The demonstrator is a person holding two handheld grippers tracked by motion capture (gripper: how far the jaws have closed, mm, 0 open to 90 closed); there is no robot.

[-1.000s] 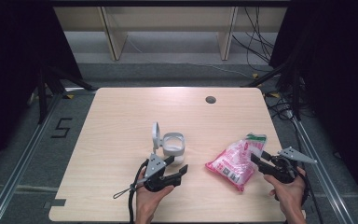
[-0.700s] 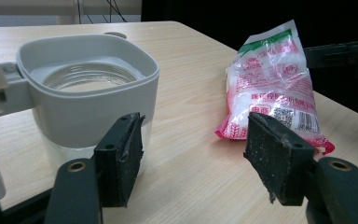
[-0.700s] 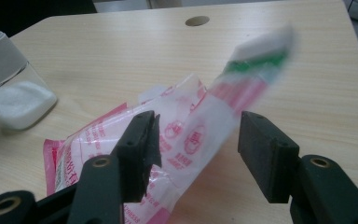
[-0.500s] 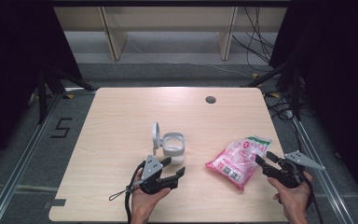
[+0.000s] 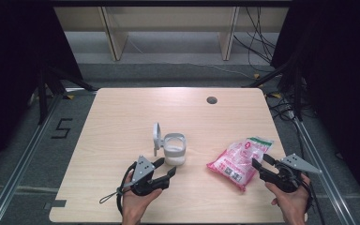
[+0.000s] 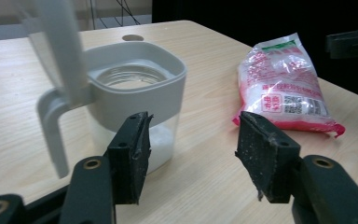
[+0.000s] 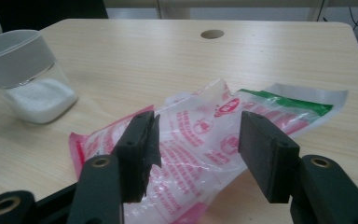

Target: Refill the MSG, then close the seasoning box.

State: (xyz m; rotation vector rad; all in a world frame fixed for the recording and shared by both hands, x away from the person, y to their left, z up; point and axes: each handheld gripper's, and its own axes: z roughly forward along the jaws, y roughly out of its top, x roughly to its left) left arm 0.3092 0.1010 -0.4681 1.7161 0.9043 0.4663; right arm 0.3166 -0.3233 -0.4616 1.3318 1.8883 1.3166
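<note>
On the table [image 5: 122, 122], a crinkled pink bag [image 5: 240, 158].

Left tool [image 5: 165, 169]: black body, two black jaws, flat pads worn and ragged at edges, brass-coloured rivets showing at jaw pivots. Grey three-cornered plate sitting on top, small holes in it. Black cable trailing out at 7 o'clock, looping. Right tool [image 5: 261, 165]: same black build, grey three-cornered plate pointing toward 3 o'clock, pads smoother, brass rivets showing. Hands [image 5: 288, 201] bare, no sleeves showing.
</note>
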